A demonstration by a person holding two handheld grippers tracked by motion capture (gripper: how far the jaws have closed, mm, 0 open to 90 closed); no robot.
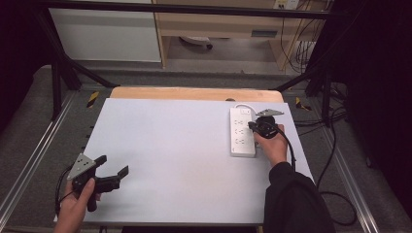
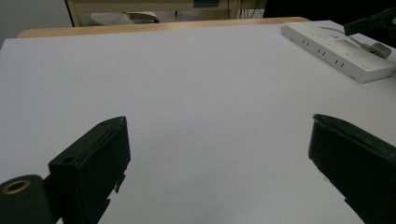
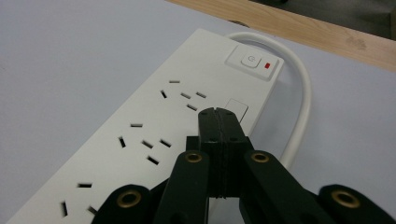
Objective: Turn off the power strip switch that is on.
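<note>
We see a big white table top [image 1: 184, 160]. At its far side is a strip of light wood [image 1: 194, 93]. A black metal bar [image 1: 184, 8] runs across above it. Near each far corner is a bit of yellow and black tape [image 1: 92, 98]. Black cables [image 1: 335, 145] lie on the grey floor [image 1: 29, 131] at the right.
</note>
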